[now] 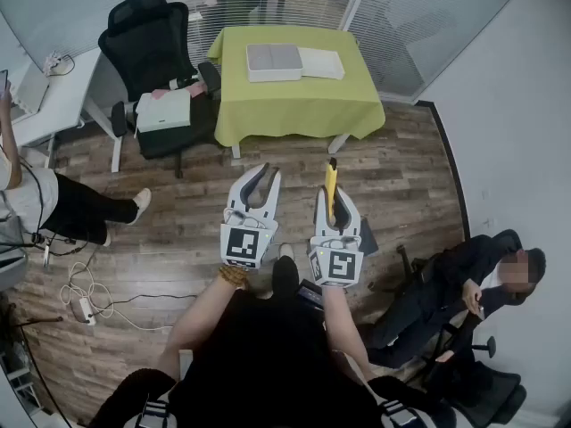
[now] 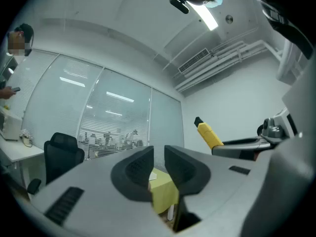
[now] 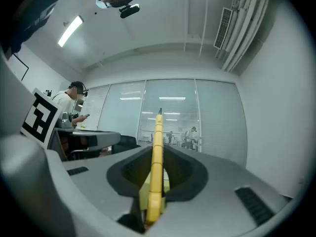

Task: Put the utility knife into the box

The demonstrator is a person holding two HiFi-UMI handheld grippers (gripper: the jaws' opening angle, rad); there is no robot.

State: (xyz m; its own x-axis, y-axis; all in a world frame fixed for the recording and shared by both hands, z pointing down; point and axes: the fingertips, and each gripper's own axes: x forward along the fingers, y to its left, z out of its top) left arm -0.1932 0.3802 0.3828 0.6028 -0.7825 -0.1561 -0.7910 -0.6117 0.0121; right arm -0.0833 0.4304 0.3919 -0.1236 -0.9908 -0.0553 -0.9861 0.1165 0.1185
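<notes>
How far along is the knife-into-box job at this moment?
Done: the right gripper has the utility knife clamped between its jaws. In hand: the knife is held over the floor, well short of the green table. Left: reach the box on that table and put the knife in. The left gripper is empty, jaws slightly apart.

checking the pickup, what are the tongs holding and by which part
Right tongs clamp the yellow utility knife by its rear half; left tongs empty.
</notes>
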